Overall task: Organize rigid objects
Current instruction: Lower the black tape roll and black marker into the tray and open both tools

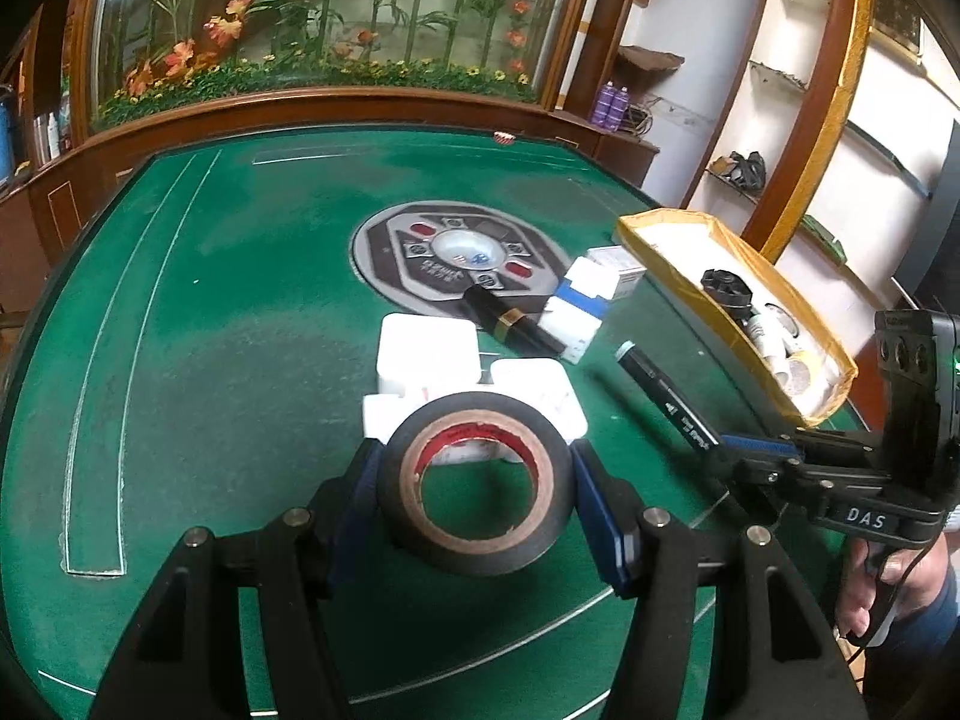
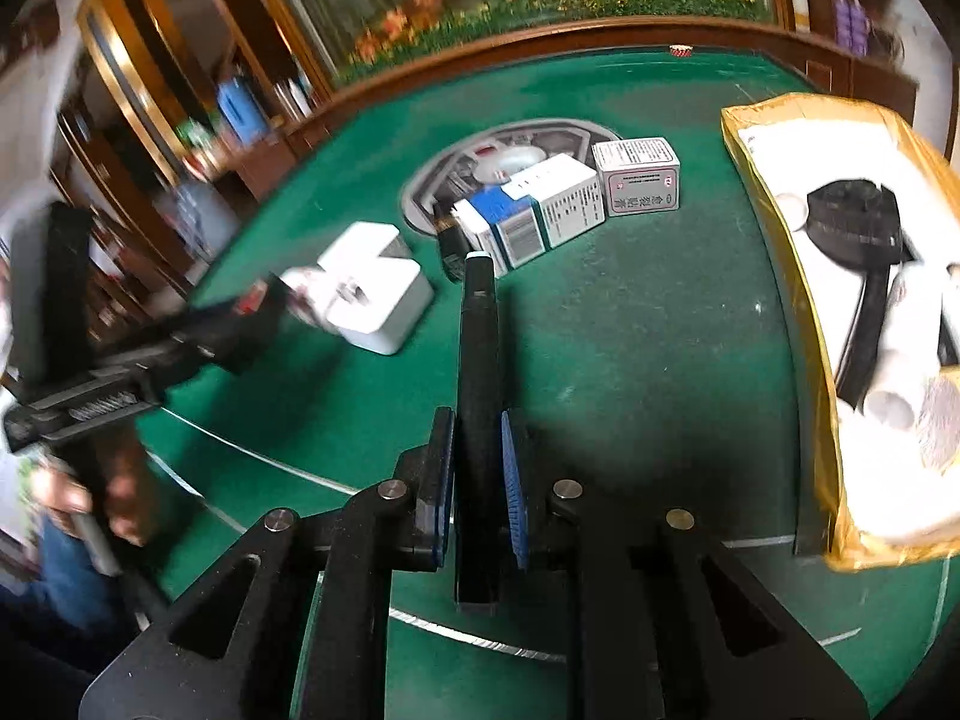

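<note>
A roll of black tape (image 1: 474, 483) with a brown cardboard core and a red-printed inner label is held between the blue pads of the left gripper (image 1: 477, 480), the jaws closed against its outer sides just above the green felt table (image 1: 210, 360). A black marker pen (image 2: 477, 360) with a pale end cap is clamped lengthwise between the narrowly set blue pads of the right gripper (image 2: 477, 462), its tip pointed away; white lettering runs along its barrel in the left view but cannot be read. The letters "DAS" are seen in white on the right gripper's body in that view. Just beyond the tape lie white chargers (image 1: 429, 354), touching one another. Farther on, a black tube with a gold band (image 1: 510, 321) rests against a blue-and-white carton (image 2: 522, 219), beside which stands a white box with red-framed Chinese print (image 2: 639, 177). To the right, a yellow-taped open box (image 2: 774, 222) is seen, holding a black round part, white cylinders and other small items. At the table's centre a grey control panel (image 1: 420, 258) with red buttons is set into the felt.
</note>
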Action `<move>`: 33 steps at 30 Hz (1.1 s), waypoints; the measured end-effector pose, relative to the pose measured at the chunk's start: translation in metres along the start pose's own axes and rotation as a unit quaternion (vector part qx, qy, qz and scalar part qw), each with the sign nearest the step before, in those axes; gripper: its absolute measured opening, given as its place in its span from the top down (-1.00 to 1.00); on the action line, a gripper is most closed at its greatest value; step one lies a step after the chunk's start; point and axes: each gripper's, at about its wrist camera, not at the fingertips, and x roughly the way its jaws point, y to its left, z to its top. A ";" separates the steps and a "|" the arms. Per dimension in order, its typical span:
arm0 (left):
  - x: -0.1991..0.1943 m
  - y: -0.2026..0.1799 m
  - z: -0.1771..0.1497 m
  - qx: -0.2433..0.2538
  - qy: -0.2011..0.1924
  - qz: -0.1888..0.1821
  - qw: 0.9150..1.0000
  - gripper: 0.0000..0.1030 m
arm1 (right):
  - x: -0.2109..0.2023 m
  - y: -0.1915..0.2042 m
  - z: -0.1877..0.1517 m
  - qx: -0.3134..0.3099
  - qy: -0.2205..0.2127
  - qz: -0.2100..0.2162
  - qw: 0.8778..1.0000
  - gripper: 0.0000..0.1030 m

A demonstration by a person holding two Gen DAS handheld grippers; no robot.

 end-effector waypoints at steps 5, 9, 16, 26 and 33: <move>0.001 -0.022 0.009 0.006 0.004 -0.022 1.000 -0.20 | -0.021 -0.012 0.000 0.014 -0.026 0.008 1.000 0.72; 0.010 -0.053 0.019 0.022 0.013 -0.039 0.999 -0.20 | -0.042 -0.028 0.003 0.030 -0.053 0.007 0.998 0.72; 0.033 -0.128 0.037 0.065 0.021 -0.079 0.994 -0.20 | -0.087 -0.074 -0.001 0.075 -0.108 -0.023 0.991 0.72; 0.093 -0.213 0.058 0.100 0.053 -0.101 0.988 -0.21 | -0.126 -0.139 0.003 0.123 -0.134 -0.091 0.979 0.72; 0.131 -0.241 0.067 0.089 0.070 -0.102 0.988 -0.21 | -0.122 -0.172 0.034 0.116 -0.095 -0.140 0.979 0.72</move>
